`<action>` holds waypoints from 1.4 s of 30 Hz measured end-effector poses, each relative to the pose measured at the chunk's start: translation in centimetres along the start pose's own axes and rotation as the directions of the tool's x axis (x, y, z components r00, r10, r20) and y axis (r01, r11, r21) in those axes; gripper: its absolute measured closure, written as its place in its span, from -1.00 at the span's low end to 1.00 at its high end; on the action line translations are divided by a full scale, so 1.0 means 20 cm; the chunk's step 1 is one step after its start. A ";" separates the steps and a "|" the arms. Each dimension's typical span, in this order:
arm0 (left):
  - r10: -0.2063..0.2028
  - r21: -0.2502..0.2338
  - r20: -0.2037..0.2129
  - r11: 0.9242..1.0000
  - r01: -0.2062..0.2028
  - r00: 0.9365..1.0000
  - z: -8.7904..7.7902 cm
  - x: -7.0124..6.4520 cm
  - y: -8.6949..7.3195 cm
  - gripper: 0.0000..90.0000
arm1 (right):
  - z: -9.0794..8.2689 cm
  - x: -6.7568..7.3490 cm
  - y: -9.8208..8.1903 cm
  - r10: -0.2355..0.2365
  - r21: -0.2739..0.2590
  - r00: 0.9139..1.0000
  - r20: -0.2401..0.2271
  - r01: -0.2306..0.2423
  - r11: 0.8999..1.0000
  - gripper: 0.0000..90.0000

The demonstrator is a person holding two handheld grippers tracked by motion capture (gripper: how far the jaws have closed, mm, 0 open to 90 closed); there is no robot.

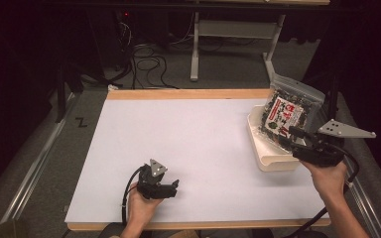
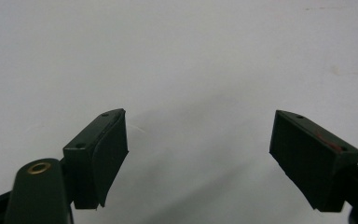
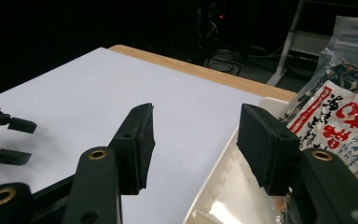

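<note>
Two grippers, both with fingers spread, nothing held.
Right gripper (image 1: 297, 141) should straddle the snack bag (image 1: 288, 110) squarely in its tray (image 1: 273, 161); left gripper (image 1: 174, 187) waits on the worktop (image 1: 188, 134).

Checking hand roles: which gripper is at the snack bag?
The right gripper, jaws open beside the snack bag in the white tray. The left gripper sits over bare table.

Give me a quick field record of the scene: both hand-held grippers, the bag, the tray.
left hand-held gripper: open, nothing between its jaws, low over the white table
right hand-held gripper: open, beside the bag, not gripping it
snack bag: clear, red-and-white label, standing tilted in the tray
tray: white, at the table's right edge
</note>
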State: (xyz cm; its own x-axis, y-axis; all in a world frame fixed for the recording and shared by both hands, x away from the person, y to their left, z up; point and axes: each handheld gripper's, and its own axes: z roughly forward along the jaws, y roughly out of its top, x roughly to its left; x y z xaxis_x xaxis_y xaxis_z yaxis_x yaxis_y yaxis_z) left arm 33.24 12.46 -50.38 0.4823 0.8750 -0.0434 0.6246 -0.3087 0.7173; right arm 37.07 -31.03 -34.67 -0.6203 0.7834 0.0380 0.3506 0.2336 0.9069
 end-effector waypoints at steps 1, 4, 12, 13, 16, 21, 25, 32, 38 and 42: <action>0.001 0.000 0.000 1.000 -0.001 1.000 0.00 0.00 0.00 -0.56 | 0.00 0.01 0.00 0.002 -0.003 1.000 -0.003 -0.002 1.000 0.03; 0.000 -0.001 0.000 1.000 0.000 1.000 0.00 0.00 0.00 -0.56 | -0.01 0.03 -0.02 -0.001 -0.005 1.000 -0.013 0.001 1.000 0.03; -0.004 -0.007 0.001 1.000 0.004 1.000 -0.01 0.00 0.00 -0.56 | 0.00 0.06 -0.06 -0.008 -0.009 1.000 -0.027 0.008 1.000 -0.01; -0.006 -0.009 0.001 1.000 0.006 1.000 -0.01 0.01 0.00 -0.56 | 0.00 0.06 -0.07 -0.008 -0.008 1.000 -0.030 0.007 1.000 -0.01; -0.007 -0.009 0.000 1.000 0.007 1.000 -0.01 0.01 0.00 -0.56 | 0.00 0.07 -0.09 -0.010 0.000 0.999 -0.035 0.010 1.000 0.00; -0.006 -0.009 0.005 1.000 0.006 1.000 -0.01 0.00 0.00 -0.56 | 0.00 0.08 -0.11 0.000 0.003 0.999 -0.045 0.000 1.000 0.00; -0.004 -0.005 0.005 1.000 0.004 1.000 0.00 0.00 0.00 -0.56 | 0.01 0.10 -0.13 0.007 0.010 0.998 -0.061 -0.007 1.000 0.00; -0.008 -0.009 0.006 1.000 0.008 1.000 -0.01 0.00 0.00 -0.56 | 0.06 0.14 -0.16 0.006 0.021 0.995 -0.096 -0.004 1.000 0.00; -0.007 -0.010 0.008 1.000 0.007 1.000 -0.01 0.00 0.00 -0.56 | 0.10 0.17 -0.19 0.014 0.035 0.993 -0.116 -0.010 0.999 0.01; -0.007 -0.010 0.007 1.000 0.008 1.000 -0.01 0.00 0.00 -0.56 | 0.12 0.18 -0.21 0.019 0.042 0.992 -0.122 -0.014 0.999 0.01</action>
State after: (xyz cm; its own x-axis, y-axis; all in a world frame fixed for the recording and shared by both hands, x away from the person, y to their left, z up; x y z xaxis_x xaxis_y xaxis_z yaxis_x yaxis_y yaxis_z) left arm 33.13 12.59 -50.27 0.4817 0.8747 -0.0534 0.6222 -0.2985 0.7237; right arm 35.08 -27.75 -39.41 -0.6947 0.7114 0.1061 0.3885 0.2470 0.8877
